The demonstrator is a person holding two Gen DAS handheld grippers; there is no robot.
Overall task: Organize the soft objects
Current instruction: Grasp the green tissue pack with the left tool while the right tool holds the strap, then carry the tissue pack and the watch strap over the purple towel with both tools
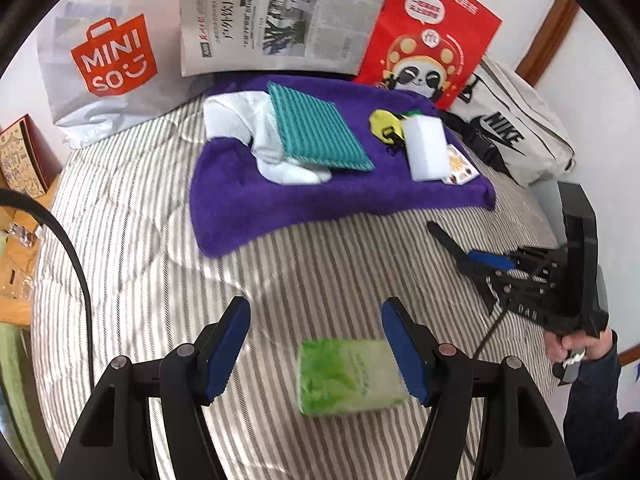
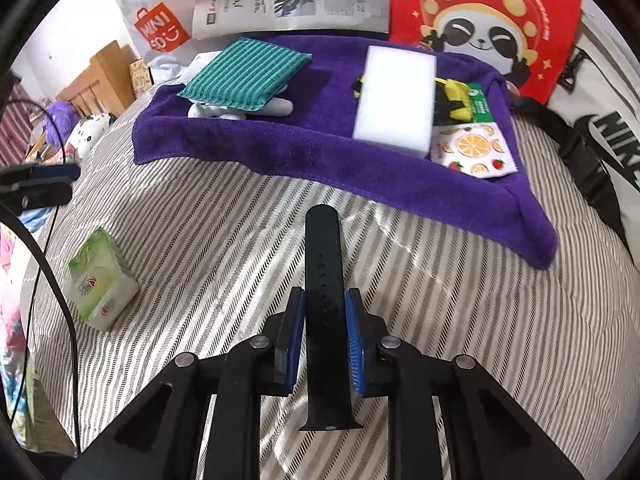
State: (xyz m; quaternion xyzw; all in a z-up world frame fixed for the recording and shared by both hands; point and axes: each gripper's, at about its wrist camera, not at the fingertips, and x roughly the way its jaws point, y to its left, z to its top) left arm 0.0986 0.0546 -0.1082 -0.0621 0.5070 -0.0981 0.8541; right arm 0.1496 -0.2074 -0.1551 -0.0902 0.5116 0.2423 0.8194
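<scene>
Purple towel [image 2: 360,168], far on bed [image 2: 420,300]: white sponge [image 2: 396,100], teal cloth [image 2: 244,76] | right gripper [image 2: 324,344]: fingers pinching black strap [image 2: 324,308], angled down | left gripper [image 1: 316,352]: fingers spread over green tissue pack [image 1: 348,376], near left.

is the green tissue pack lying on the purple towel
No, the green tissue pack lies on the striped bedding, apart from the purple towel.
</scene>
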